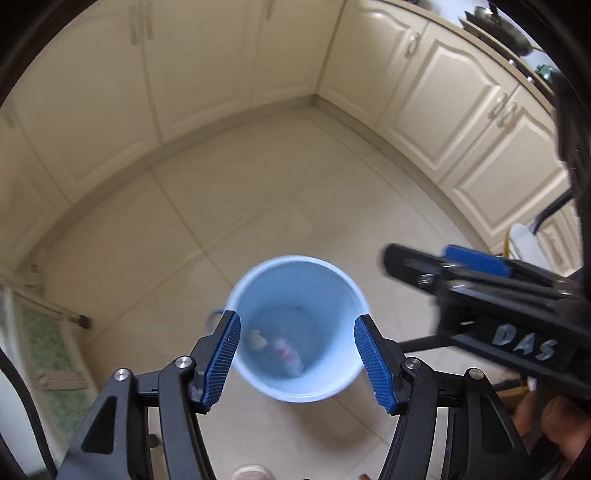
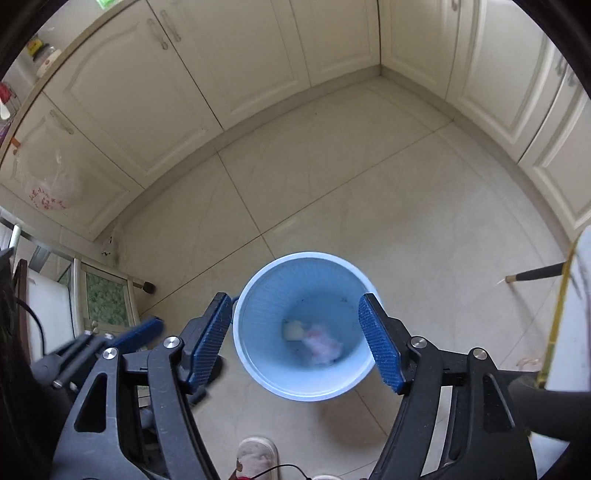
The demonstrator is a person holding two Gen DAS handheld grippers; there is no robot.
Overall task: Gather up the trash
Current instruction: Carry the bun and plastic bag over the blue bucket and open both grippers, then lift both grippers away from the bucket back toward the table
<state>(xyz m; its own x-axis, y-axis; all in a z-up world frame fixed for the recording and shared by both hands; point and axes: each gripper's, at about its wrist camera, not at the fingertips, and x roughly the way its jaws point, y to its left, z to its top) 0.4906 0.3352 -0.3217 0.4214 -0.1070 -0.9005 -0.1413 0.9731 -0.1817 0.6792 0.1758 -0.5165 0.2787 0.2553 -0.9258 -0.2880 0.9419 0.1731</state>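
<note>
Left wrist view: the left tool (image 1: 297, 358) pointed steeply down over a light blue bin (image 1: 297, 330) standing on the tiled floor (image 1: 258, 206). Its blue ribbed pads (image 1: 221, 356) were spread, nothing between them — the bin's mouth showed in the gap. At the bottom of the bin lay a pale crumpled scrap (image 1: 257, 339) and, just beside it, a blurred white item with red marks (image 1: 287, 350); what that item was could not be told. The right tool (image 1: 461, 273) came in from the right edge, blurred, near the bin's rim, with a person's fingers (image 1: 554, 424) on its grip. Cream cabinets (image 1: 221, 66) lined the far walls. A dark pan (image 1: 498, 29) sat on the bench at top right.

Right wrist view: the right tool (image 2: 295, 341) also pointed down over the same bin (image 2: 303, 384), pads (image 2: 380, 343) spread and empty. In the bin, the pale scrap (image 2: 293, 329) touched a blurred white-and-pink wad (image 2: 323, 347). The left tool (image 2: 122, 339) showed at lower left, blurred, beside the bin. A slippered foot (image 2: 257, 458) stood on the floor (image 2: 332, 184) near the bin — bottom edge. A clear plastic bag with red print (image 2: 55, 184) hung on a cabinet door at left. A dark-tipped stick (image 2: 535, 274) entered from the right.
</note>
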